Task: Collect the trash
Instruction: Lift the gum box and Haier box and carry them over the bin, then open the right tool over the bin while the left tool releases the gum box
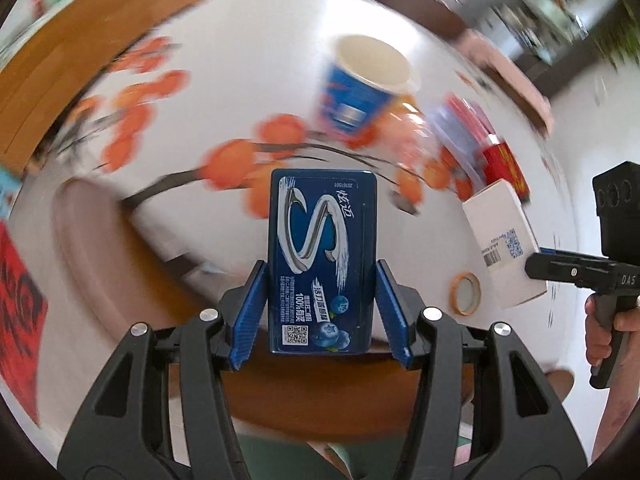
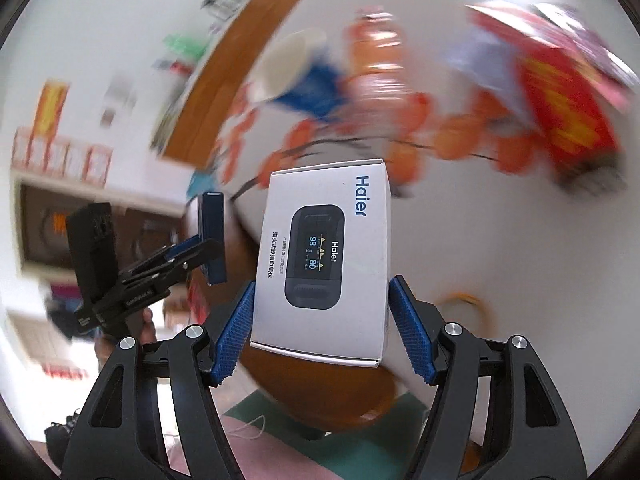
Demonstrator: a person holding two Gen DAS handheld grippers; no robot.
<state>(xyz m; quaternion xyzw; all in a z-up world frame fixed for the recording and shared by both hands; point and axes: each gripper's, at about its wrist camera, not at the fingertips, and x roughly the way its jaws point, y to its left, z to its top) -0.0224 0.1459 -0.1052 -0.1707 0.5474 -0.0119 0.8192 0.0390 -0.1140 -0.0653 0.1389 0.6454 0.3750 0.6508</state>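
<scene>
Pointing forward lengthwise: gum tin [image 1: 323,264], Haier box [image 2: 326,258]

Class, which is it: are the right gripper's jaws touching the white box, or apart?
Touching. The right wrist view shows the right gripper with both blue jaws pressed against the sides of the white box, holding it off the table.

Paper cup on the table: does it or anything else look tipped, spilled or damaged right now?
The paper cup leans in both blurred fisheye views; whether it is truly tipped is unclear. No spill shows. The blue gum pack and white Haier box look intact.
</scene>
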